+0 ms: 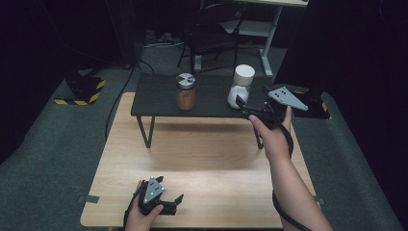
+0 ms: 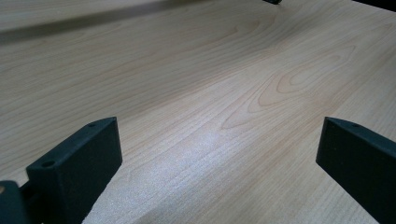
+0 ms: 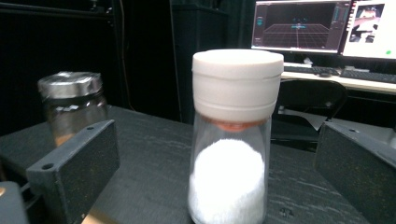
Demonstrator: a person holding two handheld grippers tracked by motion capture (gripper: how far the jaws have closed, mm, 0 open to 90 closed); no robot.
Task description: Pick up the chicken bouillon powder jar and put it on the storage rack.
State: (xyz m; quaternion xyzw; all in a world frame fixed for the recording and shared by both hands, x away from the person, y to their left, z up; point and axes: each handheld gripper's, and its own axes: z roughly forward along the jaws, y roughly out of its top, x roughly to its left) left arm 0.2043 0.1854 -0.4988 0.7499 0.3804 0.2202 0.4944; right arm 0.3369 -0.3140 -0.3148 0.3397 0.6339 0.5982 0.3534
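A clear jar with a white lid [image 1: 241,85] holding white powder stands on a low black shelf [image 1: 159,98] at the back of the table. My right gripper [image 1: 242,107] is open just in front of it; in the right gripper view the jar [image 3: 232,154] stands upright between the two spread jaws, untouched. A second jar with a silver lid [image 1: 185,91] and brown contents stands to its left [image 3: 72,105]. My left gripper [image 1: 177,202] rests low near the wooden table's front edge, open, with bare wood [image 2: 210,93] between its jaws.
The black shelf stands on thin metal legs [image 1: 146,131] over the far half of the wooden table [image 1: 207,163]. Behind it are a chair [image 1: 211,33] and a desk with monitors [image 3: 299,25]. Grey carpet surrounds the table.
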